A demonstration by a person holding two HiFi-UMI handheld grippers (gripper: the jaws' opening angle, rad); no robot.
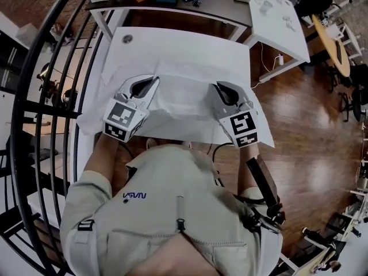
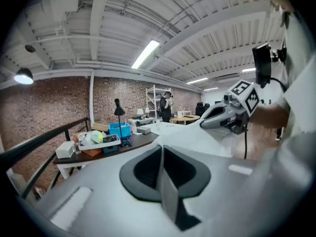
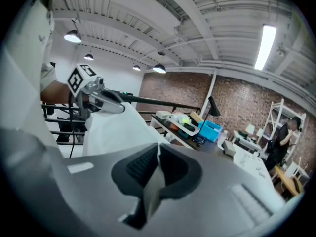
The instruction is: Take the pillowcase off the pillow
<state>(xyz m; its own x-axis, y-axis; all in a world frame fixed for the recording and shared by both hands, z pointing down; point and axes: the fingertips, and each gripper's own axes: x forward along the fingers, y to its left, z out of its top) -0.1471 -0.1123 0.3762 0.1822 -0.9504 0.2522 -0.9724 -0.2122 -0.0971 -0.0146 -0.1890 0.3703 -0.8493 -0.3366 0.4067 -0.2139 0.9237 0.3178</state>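
White pillowcase [image 1: 184,105] is pinched at both ends, left gripper [image 1: 153,80] and right gripper [image 1: 219,87] each clamped on its edge, fabric stretched between them.

Ceiling tube lights [image 2: 145,53] give even brightness; fisheye edges bend and darken, foreground soft.

White pillowcase [image 1: 185,99], white table [image 1: 167,42], brown floor [image 1: 307,131]
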